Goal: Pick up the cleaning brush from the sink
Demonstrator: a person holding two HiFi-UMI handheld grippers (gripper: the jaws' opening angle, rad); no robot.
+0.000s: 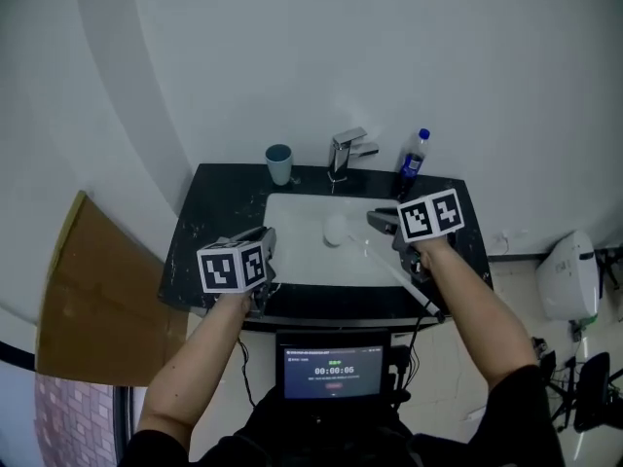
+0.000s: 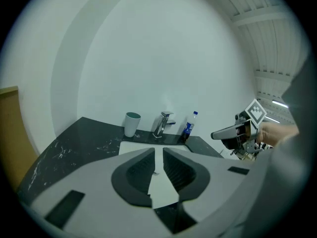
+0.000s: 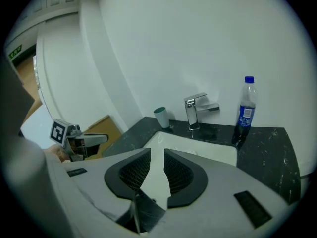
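Observation:
The cleaning brush (image 1: 334,230) lies in the white sink (image 1: 292,251). Its round white head rests in the basin, and its thin handle (image 1: 401,282) runs out over the front right rim. My right gripper (image 1: 382,221) hovers just right of the head, above the handle, open with nothing between its jaws (image 3: 157,152). A thin strip of the handle (image 3: 134,213) shows below those jaws. Over the sink's front left corner my left gripper (image 1: 265,237) is held, its jaws (image 2: 158,150) slightly apart and empty.
A teal cup (image 1: 278,163), a chrome faucet (image 1: 343,150) and a blue-capped bottle (image 1: 413,161) stand along the back of the black countertop (image 1: 209,207). A cardboard sheet (image 1: 97,300) leans at the left. A timer screen (image 1: 333,370) sits below the counter's front edge.

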